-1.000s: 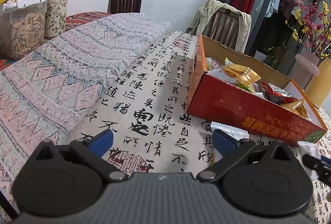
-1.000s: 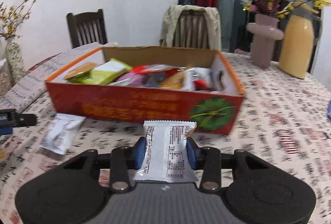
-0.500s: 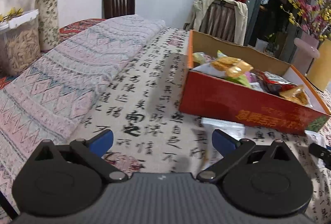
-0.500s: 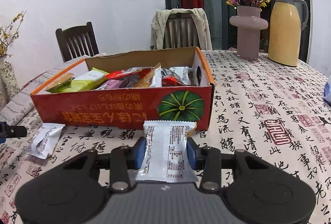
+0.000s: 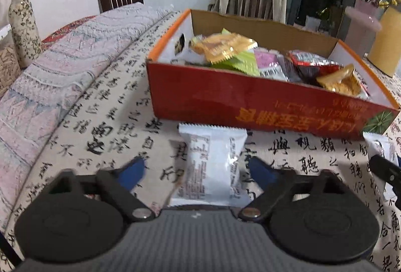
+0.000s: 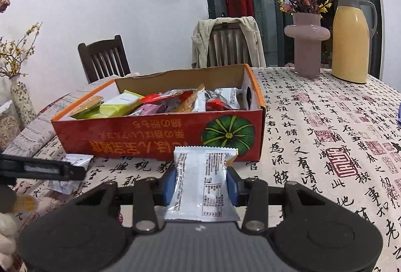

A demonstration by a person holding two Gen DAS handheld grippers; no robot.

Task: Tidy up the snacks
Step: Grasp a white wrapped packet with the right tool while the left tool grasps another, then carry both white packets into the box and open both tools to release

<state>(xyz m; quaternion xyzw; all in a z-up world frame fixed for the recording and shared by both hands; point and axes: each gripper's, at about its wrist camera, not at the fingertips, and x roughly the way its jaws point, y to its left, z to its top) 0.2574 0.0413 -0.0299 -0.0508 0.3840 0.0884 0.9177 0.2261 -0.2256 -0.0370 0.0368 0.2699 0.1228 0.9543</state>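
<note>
A white snack packet (image 5: pixel 210 164) lies flat on the tablecloth just in front of the red cardboard box (image 5: pixel 250 101). My left gripper (image 5: pixel 196 167) straddles it; its jaws are closing, and a gap shows between each blue pad and the packet. My right gripper (image 6: pixel 201 184) is shut on a second white packet (image 6: pixel 204 176), held upright near the box's (image 6: pixel 150 139) front wall with the pumpkin picture. The box holds several wrapped snacks (image 6: pixel 160 104). In the right wrist view my left gripper (image 6: pixel 42 169) shows at the left edge over its packet (image 6: pixel 72 164).
A pink vase (image 6: pixel 307 43) and a yellow jug (image 6: pixel 351 38) stand at the table's far right. A folded patterned cloth (image 5: pixel 62 76), a flowered vase (image 5: pixel 22 23) and a container of seeds (image 5: pixel 7 68) are on the left. Two chairs stand behind the table.
My left gripper has moved right, so the white packet now lies between its jaws, which stand narrower. The right gripper keeps hold of its packet.
</note>
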